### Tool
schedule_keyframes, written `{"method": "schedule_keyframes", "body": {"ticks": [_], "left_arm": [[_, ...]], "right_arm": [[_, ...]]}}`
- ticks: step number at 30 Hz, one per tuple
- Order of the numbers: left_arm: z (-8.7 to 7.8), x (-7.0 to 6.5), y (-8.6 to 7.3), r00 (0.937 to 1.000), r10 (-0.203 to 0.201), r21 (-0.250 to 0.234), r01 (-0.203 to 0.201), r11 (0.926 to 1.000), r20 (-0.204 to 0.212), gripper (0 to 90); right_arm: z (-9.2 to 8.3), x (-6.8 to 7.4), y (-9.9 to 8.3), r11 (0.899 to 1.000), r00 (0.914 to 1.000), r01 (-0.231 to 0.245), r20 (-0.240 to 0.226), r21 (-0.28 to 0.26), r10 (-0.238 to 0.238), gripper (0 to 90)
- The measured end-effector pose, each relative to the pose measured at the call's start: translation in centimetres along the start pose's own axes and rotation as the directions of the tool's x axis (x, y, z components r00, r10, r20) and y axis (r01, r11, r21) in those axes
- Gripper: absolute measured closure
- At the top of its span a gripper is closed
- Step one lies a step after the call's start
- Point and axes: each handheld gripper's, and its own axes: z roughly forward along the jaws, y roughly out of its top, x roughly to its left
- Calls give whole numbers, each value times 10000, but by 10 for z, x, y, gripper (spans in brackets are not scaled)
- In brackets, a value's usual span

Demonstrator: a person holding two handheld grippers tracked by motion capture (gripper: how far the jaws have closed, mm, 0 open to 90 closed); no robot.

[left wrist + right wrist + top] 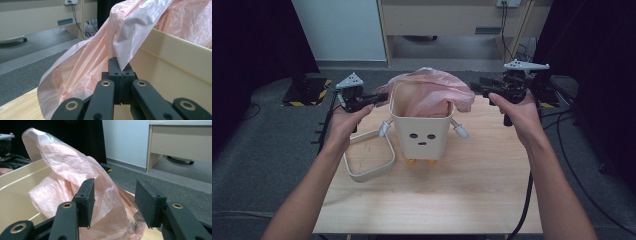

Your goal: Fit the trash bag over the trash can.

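**Bagging the little face bin**

Left gripper (121, 68) is clamped on the pink bag's (432, 90) edge at the bin (422, 132) rim. Right gripper (113, 202) sits released, jaws apart, bag draped just ahead of it on the bench (462, 190).

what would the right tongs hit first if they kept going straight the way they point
Probably the pink plastic bag: it hangs over the bin's rim right ahead of the open right tongs, partly between the jaws. Depth is hard to judge, but the cream bin lies behind it.
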Motion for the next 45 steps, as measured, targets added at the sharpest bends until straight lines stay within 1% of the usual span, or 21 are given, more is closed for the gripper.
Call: {"method": "schedule_keyframes", "body": {"ticks": [4, 8, 13, 19, 20, 22, 24, 26, 27, 29, 32, 35, 38, 41, 45], "left_arm": [[-1, 0, 1, 10000, -1, -43, 1, 10000, -17, 900], [-1, 0, 2, 10000, 30, -4, -30, 10000, 17, 900], [-1, 1, 3, 10000, -40, -38, 40, 10000, 48, 900], [-2, 3, 4, 9999, -59, -49, 59, 10000, 96, 900], [-2, 3, 4, 9999, -56, -47, 57, 10000, 112, 900], [-2, 2, 4, 9999, -60, -80, 61, 9999, 144, 900], [-3, 1, 5, 9998, -49, -119, 51, 9999, 192, 900], [-4, 0, 5, 9997, -32, -145, 36, 9999, 241, 900], [-5, 0, 5, 9996, -27, -166, 32, 9999, 282, 900], [-8, -2, 6, 9994, 1, -208, 7, 9998, 347, 900], [-12, -5, 8, 9989, 65, -253, -53, 9997, 471, 900], [-18, -9, 9, 9985, 172, -276, -158, 9995, 512, 900], [-26, -14, 11, 9981, 228, -430, -204, 9989, 567, 900], [-34, -18, 14, 9966, 277, -538, -236, 9983, 771, 900], [-47, -24, 19, 9947, 421, -732, -353, 9967, 941, 900]], "right_arm": [[-6, 3, 3, 9999, 10000, 45, -60, -156, -46, 505], [-6, 8, 4, 9998, 9994, 175, -303, -128, -179, 502], [3, 14, 3, 9995, 9977, 304, -606, 75, -299, 496], [17, 17, -1, 9976, 9962, 462, -757, 511, -422, 512], [19, 17, -1, 9974, 9961, 463, -782, 561, -418, 523], [23, 18, -2, 9966, 9952, 521, -861, 644, -464, 577], [26, 20, -3, 9956, 9929, 633, -1053, 695, -557, 665], [27, 22, -2, 9948, 9911, 789, -1122, 638, -714, 777], [27, 23, -2, 9945, 9898, 821, -1222, 650, -737, 814], [27, 24, -3, 9935, 9886, 918, -1254, 672, -829, 865], [25, 26, -2, 9928, 9886, 998, -1197, 658, -914, 891], [21, 28, -2, 9932, 9888, 1014, -1158, 577, -942, 894], [15, 30, -1, 9933, 9894, 1043, -1068, 504, -985, 897], [10, 32, 0, 9929, 9893, 1118, -990, 401, -1074, 897], [0, 36, 3, 9927, 9890, 1176, -933, 259, -1147, 899]]}}
